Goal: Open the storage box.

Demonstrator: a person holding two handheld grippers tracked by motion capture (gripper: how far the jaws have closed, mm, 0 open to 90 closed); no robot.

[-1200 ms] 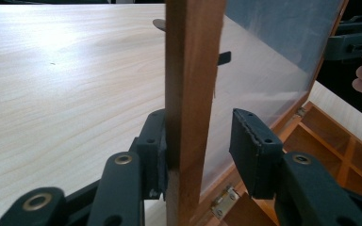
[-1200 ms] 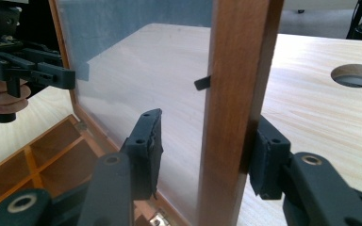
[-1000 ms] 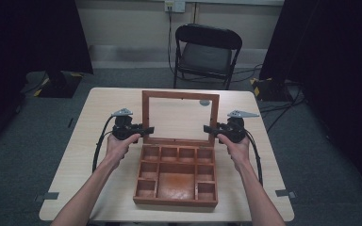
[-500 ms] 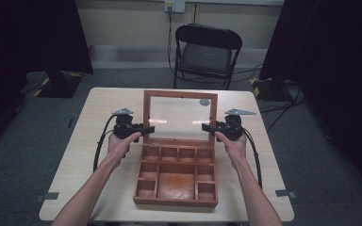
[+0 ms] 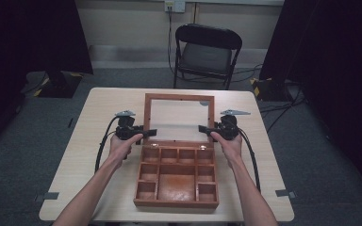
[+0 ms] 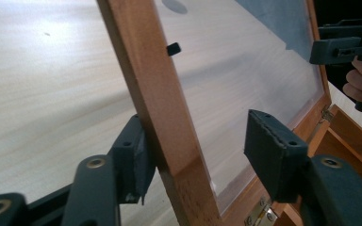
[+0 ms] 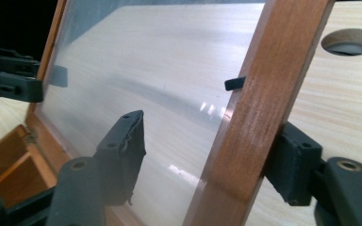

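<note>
Standing the glazed lid point(image 5: 179, 118) of the wooden box point(image 5: 176, 175) upright looks all but finished: we see it raised on its hinges at the far edge of the tray, and the compartments lie bare below it. The box sits near the middle of the surface point(image 5: 94, 117), toward its 6 o'clock edge, with the lid at the tray's 12 o'clock side.

Our left claw point(image 5: 152, 132) straddles the lid's side rail at 9 o'clock; in the left gripper view point(image 6: 195, 150) one pad lies against the wood and the other stands clear over the glass, so the jaws are parted and have just been opening with the rail between them. Our right claw point(image 5: 202, 128) does the same at 3 o'clock; in the right gripper view point(image 7: 212, 155) its outer pad sits close behind the rail and the inner one is off the pane, and these jaws have also just been opening.

What is left, we judge, is to draw both claws sideways off the frame and see whether the lid stays up alone.

A folding chair point(image 5: 206, 54) stands beyond the surface at 12 o'clock, well apart. A round hole point(image 7: 349, 42) in the surface lies behind the lid. Nothing blocks the withdrawal.
</note>
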